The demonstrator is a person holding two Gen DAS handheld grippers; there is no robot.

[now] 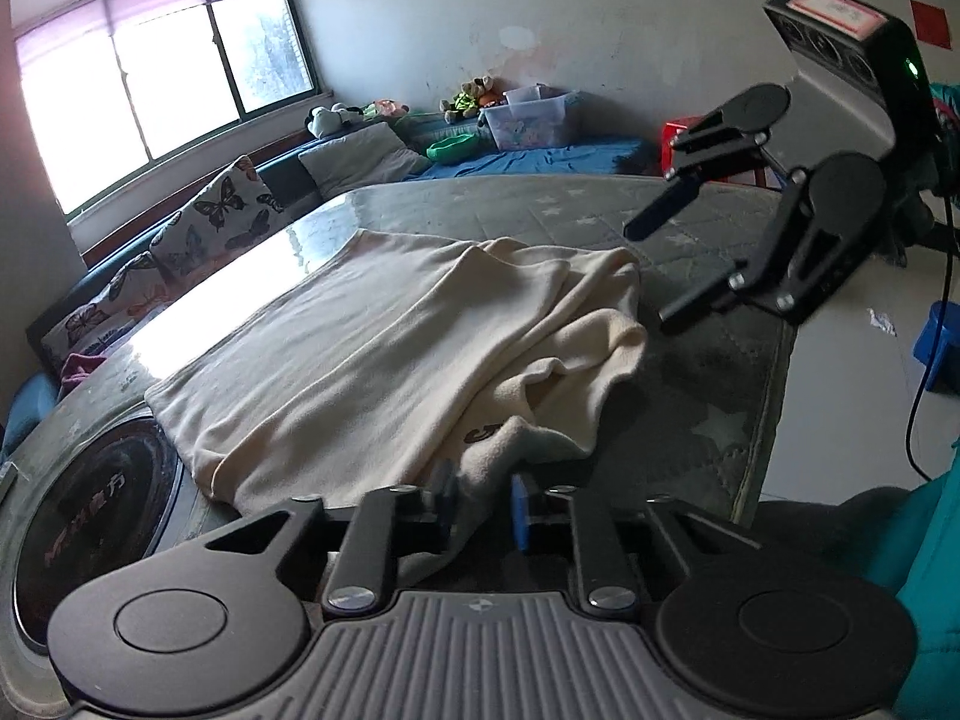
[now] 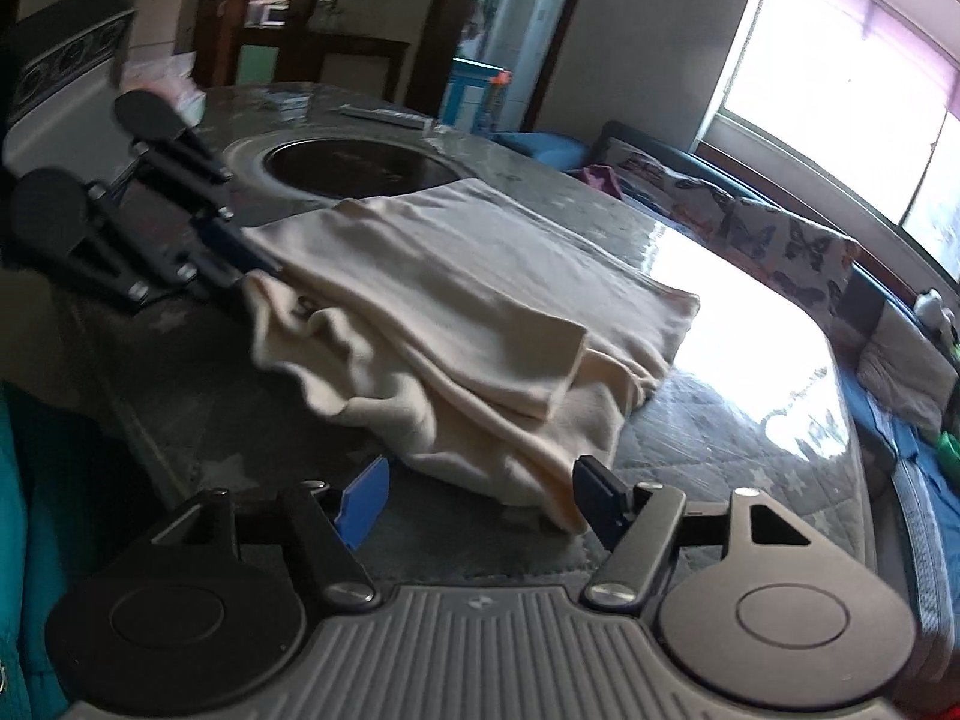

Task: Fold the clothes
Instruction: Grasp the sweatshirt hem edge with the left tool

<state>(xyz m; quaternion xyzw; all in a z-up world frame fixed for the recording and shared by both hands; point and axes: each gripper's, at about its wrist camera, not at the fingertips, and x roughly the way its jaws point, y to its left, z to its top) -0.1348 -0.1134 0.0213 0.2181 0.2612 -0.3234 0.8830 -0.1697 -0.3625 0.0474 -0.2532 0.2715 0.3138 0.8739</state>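
Observation:
A cream garment [image 1: 384, 348] lies partly folded on the grey glass-topped table [image 1: 540, 204], bunched at its near right side. My left gripper [image 1: 483, 501] is shut on the garment's near edge. In the right wrist view the garment [image 2: 468, 312] lies ahead, and the left gripper [image 2: 240, 267] pinches its left corner. My right gripper [image 2: 480, 495] is open and empty, its jaws either side of the garment's near corner; it also shows in the left wrist view [image 1: 654, 273], raised to the right of the garment.
A round black cooktop [image 1: 102, 516] is set into the table, beside the garment [image 2: 360, 165]. Butterfly cushions [image 1: 216, 216] line a bench under the window. A blue mattress with a clear storage bin [image 1: 528, 120] lies beyond. The table's edge [image 1: 774, 396] is at the right.

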